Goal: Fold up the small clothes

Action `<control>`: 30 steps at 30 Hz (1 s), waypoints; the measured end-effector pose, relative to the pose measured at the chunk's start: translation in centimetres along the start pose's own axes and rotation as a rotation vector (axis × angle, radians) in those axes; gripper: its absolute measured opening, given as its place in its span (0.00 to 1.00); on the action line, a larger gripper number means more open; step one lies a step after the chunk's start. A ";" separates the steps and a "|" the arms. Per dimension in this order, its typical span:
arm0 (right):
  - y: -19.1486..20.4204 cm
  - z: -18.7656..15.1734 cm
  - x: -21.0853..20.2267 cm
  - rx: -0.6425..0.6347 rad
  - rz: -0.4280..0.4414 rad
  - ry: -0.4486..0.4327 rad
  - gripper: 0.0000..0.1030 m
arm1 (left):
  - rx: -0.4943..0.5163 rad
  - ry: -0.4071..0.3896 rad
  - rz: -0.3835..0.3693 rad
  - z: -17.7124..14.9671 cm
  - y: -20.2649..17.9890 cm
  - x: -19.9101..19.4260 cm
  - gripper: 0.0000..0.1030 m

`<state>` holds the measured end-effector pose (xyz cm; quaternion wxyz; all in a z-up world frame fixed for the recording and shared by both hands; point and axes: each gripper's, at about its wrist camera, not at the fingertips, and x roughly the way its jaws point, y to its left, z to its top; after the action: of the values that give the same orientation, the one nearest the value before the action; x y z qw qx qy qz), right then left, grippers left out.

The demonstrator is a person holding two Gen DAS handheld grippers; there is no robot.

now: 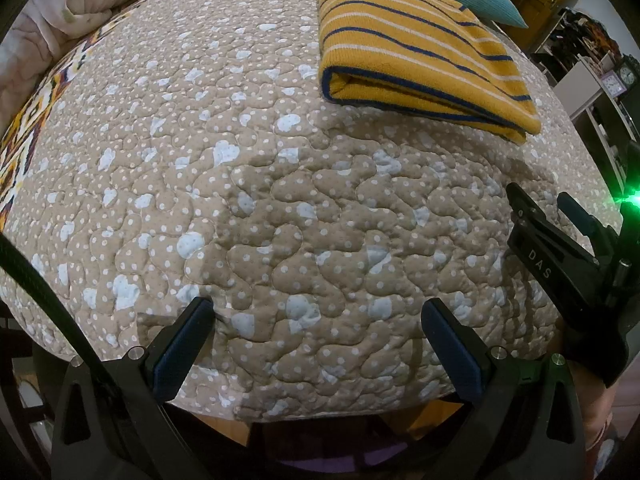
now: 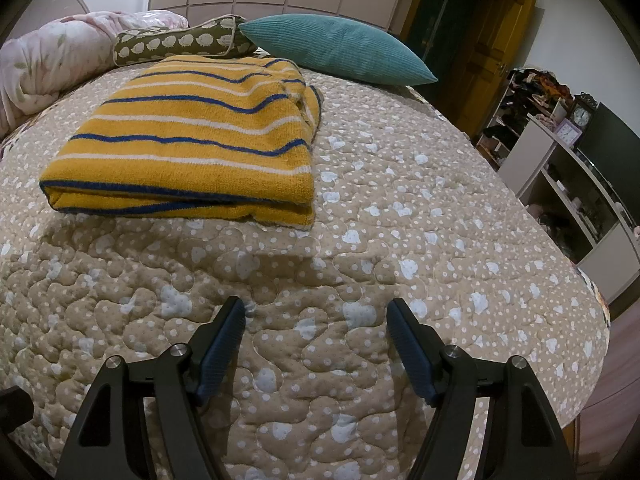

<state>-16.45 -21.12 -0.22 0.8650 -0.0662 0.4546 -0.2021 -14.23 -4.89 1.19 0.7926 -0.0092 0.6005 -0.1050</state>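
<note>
Folded mustard-yellow knit sweater with navy and white stripes [image 2: 188, 148] upper left on beige quilted bed cover [image 2: 400, 240], left gripper [image 1: 318, 316] and right gripper [image 2: 316, 312] both spread wide, empty, teal ribbed pillow [image 2: 340, 48] behind

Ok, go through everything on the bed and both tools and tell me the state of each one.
Striped sweater: folded, lying flat on the quilt, not held.
Teal pillow: lying behind the sweater.
Sheep-print cushion: lying behind the sweater.
Quilt: spread over the bed.
Left tool: open, empty.
Right tool: open, empty.
</note>
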 end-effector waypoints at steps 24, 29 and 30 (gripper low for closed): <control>-0.8 0.5 -1.1 0.025 0.017 -0.033 0.76 | -0.019 -0.017 -0.014 -0.1 0.2 0.2 1.00; -0.5 0.6 -1.1 0.011 0.018 -0.028 0.76 | -0.030 -0.045 -0.016 -0.2 0.4 -0.2 1.00; -0.4 0.6 -1.1 0.010 0.019 -0.027 0.76 | -0.028 -0.058 -0.010 -0.2 0.4 -0.3 1.00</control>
<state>-16.65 -21.12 1.04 0.8733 -0.0604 0.4423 -0.1952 -14.46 -4.42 1.39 0.8090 -0.0264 0.5786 -0.1002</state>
